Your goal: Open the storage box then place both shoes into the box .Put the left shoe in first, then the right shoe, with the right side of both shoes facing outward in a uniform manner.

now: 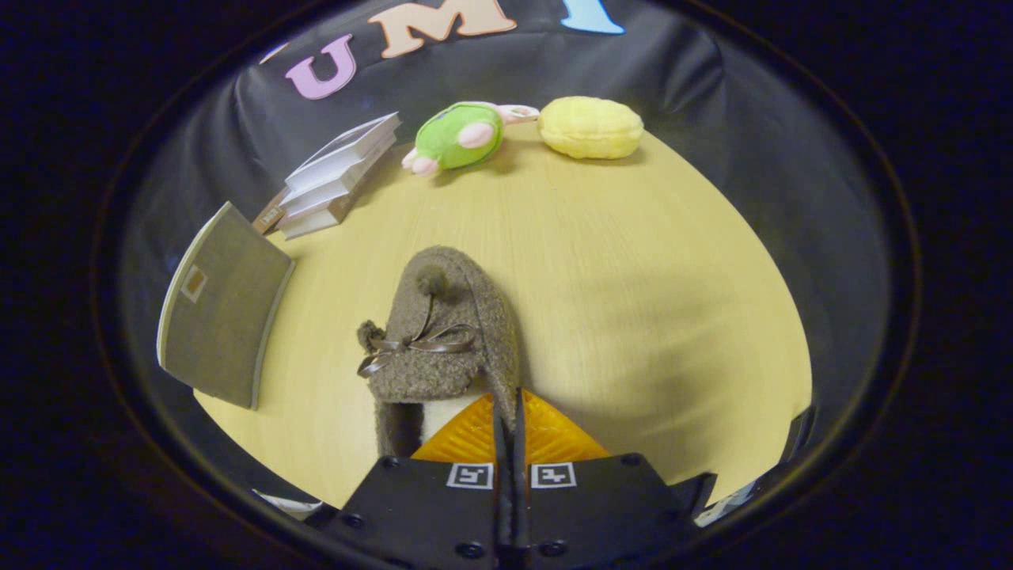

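Now your hand-held gripper (510, 412) pinches the brown shoe's (443, 332) collar edge, fingers nearly together, for carrying boxward.

Support surface: light wood-grain table (633, 301), backed by the booth's black cloth wall.

Directly on it:
- brown fuzzy shoe (443, 340) with a thin ribbon bow and pompom, toe pointing away, just ahead of the gripper (510, 419) — the fingers are pressed together at its heel rim.
- grey storage box (221, 317) to the left of the shoe, standing tilted.
- small stack of books (336, 178) beyond the box, at the far left.
- green plush toy (459, 136) at the far edge — lying on its side.
- yellow plush (591, 127) just beside it on the right.
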The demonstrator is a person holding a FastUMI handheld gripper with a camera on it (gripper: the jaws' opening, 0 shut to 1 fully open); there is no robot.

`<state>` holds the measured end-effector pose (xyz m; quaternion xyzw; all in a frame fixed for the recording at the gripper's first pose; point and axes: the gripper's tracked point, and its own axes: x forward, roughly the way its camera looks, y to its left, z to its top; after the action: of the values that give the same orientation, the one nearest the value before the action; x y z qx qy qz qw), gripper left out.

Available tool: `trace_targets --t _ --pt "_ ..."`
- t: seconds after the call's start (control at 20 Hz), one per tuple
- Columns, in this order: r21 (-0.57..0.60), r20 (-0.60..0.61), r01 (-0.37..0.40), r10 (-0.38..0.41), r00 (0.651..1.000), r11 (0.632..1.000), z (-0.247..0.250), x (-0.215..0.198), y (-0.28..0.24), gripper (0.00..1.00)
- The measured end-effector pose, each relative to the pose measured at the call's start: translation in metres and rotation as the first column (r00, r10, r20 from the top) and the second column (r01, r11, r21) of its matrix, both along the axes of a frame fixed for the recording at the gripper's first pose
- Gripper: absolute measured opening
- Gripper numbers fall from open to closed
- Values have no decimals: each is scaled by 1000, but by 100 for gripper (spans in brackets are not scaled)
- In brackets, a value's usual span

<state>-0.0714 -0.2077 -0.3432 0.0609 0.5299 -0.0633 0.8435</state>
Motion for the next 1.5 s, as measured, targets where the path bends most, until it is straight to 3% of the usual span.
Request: trace_targets --t 0.3,0.6,1.5 --pt "73 -23 135 -133 991 988 24 1 5 4" --pt "106 9 200 -202 979 974 56 12 29 4" --pt "202 102 120 -142 985 972 141 75 196 4"
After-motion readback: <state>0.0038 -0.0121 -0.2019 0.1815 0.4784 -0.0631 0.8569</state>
